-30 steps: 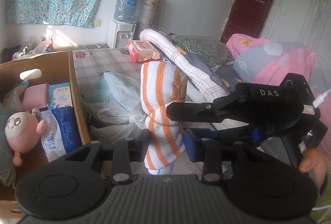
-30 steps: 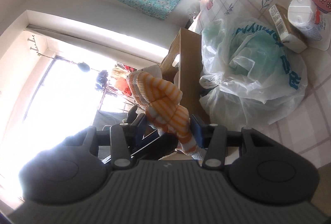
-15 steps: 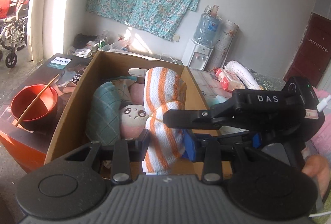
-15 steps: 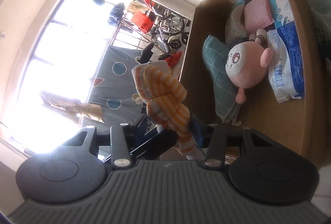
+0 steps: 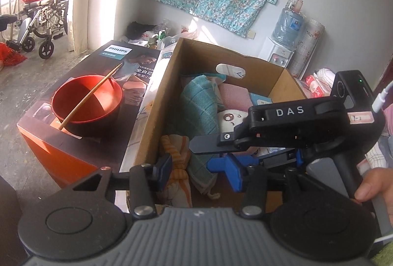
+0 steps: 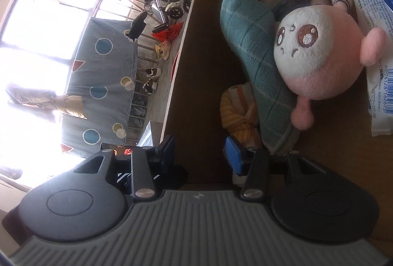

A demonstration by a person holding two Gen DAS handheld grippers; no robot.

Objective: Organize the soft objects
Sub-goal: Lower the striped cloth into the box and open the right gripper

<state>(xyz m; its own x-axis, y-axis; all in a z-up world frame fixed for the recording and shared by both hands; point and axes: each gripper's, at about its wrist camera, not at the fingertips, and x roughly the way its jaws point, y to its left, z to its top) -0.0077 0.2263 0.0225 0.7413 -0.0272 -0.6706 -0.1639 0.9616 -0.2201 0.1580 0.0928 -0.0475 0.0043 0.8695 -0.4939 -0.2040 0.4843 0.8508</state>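
The orange-and-white striped towel [image 5: 175, 163] lies crumpled in the near left corner of the cardboard box [image 5: 157, 104], against the folded teal cloth [image 5: 199, 104]. My left gripper [image 5: 199, 170] hangs over that corner with its jaws opening; the towel sits between them beside the left pad, and the right pad stands clear of it. In the right wrist view the towel [image 6: 238, 109] rests past the right fingertip, and my right gripper [image 6: 200, 150] is open with only the box wall behind its gap. A pink-and-white plush [image 6: 319, 52] lies on the teal cloth [image 6: 250, 50].
A pink cloth [image 5: 233, 96] and tissue packs [image 6: 378, 84] fill the box's far side. Left of the box, a red bowl [image 5: 86, 99] with a chopstick sits on a Philips carton [image 5: 118, 55]. A wheelchair [image 5: 41, 28] stands by the window. A hand [image 5: 375, 187] holds the right gripper.
The towel, held upright by both grippers over the box before, now lies in the box corner. The left jaws stand wider, and both grippers have come closer over the box.
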